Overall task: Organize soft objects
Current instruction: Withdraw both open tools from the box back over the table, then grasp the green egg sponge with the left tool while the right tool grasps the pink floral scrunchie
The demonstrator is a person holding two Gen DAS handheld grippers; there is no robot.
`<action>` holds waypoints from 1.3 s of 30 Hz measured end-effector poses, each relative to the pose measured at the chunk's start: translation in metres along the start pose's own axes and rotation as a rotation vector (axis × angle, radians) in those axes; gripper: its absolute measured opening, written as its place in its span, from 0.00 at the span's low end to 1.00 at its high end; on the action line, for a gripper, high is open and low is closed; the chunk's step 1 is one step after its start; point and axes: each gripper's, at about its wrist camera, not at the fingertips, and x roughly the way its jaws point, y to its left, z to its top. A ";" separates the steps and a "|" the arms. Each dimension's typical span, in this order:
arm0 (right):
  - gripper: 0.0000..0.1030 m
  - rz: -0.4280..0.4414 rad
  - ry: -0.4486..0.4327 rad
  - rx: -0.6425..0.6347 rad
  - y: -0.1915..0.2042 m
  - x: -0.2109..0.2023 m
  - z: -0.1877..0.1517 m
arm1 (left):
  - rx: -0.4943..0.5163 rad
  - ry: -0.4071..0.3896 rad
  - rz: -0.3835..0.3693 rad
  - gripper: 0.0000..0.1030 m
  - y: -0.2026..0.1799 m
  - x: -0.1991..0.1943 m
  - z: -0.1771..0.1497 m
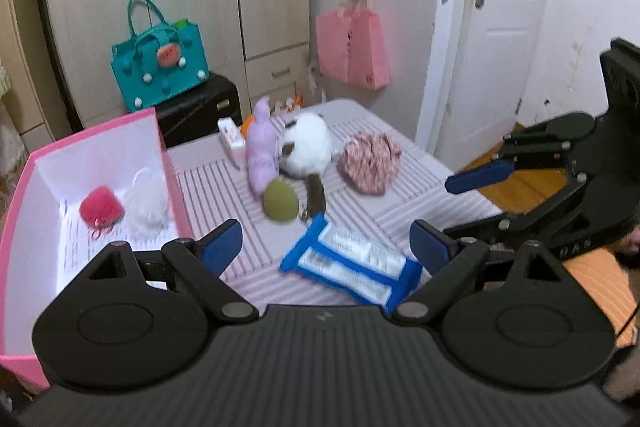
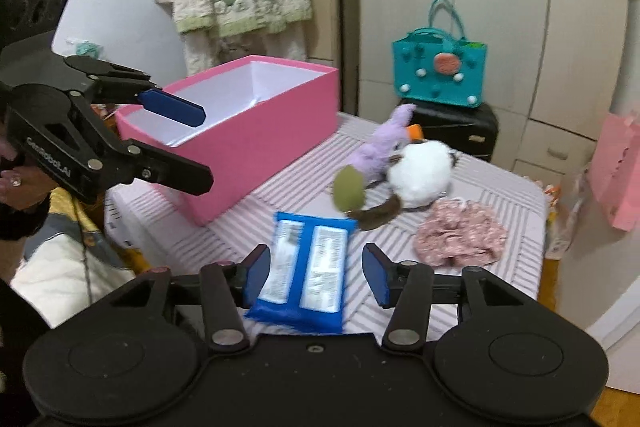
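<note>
A pink box (image 1: 24, 195) (image 2: 260, 131) stands at the left of the striped table (image 1: 400, 211) and holds a red fluffy ball (image 1: 100, 209) and a white fluffy ball (image 1: 148, 203). On the table lie a purple plush (image 1: 260, 151) (image 2: 384, 143), a white fluffy plush (image 1: 308, 145) (image 2: 424, 173), a green egg-shaped toy (image 1: 281, 201) (image 2: 349, 189), a pink floral cloth (image 1: 370, 163) (image 2: 460, 235) and a blue packet (image 1: 352, 267) (image 2: 308, 267). My left gripper (image 1: 326, 245) (image 2: 196, 147) is open and empty, beside the box. My right gripper (image 2: 317, 275) (image 1: 464, 205) is open over the packet; its pads do not press on it.
A small white carton (image 1: 231, 139) lies behind the purple plush. A teal bag (image 1: 160, 67) (image 2: 440, 71) sits on a black case (image 1: 200, 107) behind the table. A pink bag (image 1: 352, 47) hangs by the wardrobe. A person's hand (image 2: 12, 183) holds the left gripper.
</note>
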 end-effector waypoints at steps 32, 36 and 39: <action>0.86 -0.239 -0.142 0.015 -0.098 0.100 -0.012 | -0.228 -0.017 0.256 0.61 0.021 0.156 0.009; 0.87 -0.242 -0.125 0.013 -0.104 0.113 -0.011 | -0.274 0.017 0.240 0.58 0.028 0.166 0.006; 0.88 -0.226 -0.089 0.066 -0.112 0.122 -0.011 | -0.313 0.033 0.239 0.56 0.032 0.171 0.001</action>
